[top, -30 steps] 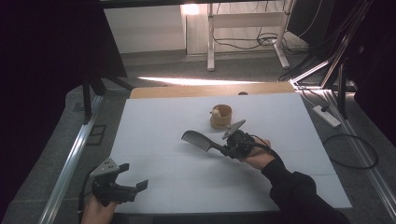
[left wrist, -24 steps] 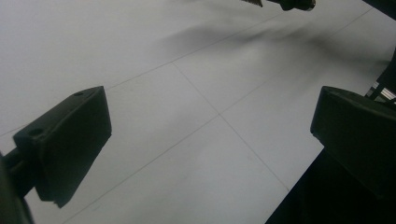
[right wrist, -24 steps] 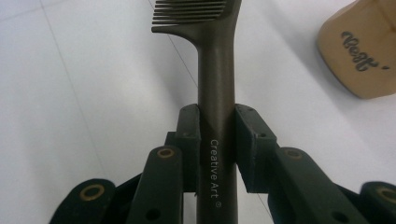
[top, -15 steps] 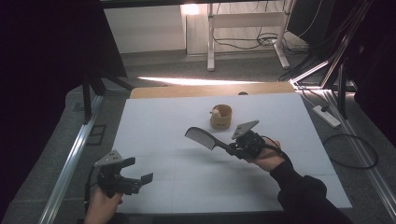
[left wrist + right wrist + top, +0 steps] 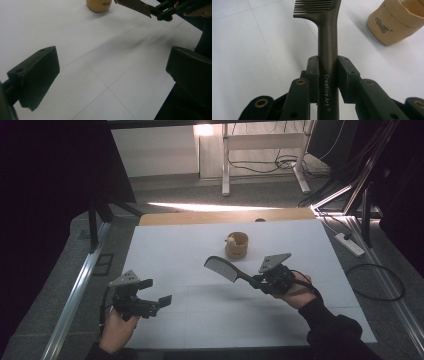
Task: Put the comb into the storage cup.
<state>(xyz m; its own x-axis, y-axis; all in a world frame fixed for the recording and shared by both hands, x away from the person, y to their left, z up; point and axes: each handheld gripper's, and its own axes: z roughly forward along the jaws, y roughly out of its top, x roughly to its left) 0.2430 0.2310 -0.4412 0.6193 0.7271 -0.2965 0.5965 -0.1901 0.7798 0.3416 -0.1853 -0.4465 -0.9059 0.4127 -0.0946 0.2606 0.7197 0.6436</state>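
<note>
We hold the comb (image 5: 227, 269) pinched by its handle in the right tool (image 5: 260, 281), lifted off the bench (image 5: 165, 245); the left tool (image 5: 157, 292) is spread, idle; placement into the pouch (image 5: 236, 245) likely remains.

comb (image 5: 226, 268) | dark, long-handled | raised off table, teeth end near tan pouch (image 5: 236, 245)

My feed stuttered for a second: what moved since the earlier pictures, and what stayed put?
The right gripper, clamped on the comb, drifted right and slightly toward the person. The left gripper, open and empty, moved right and farther onto the table. The tan pouch stayed put and the comb stayed held.
</note>
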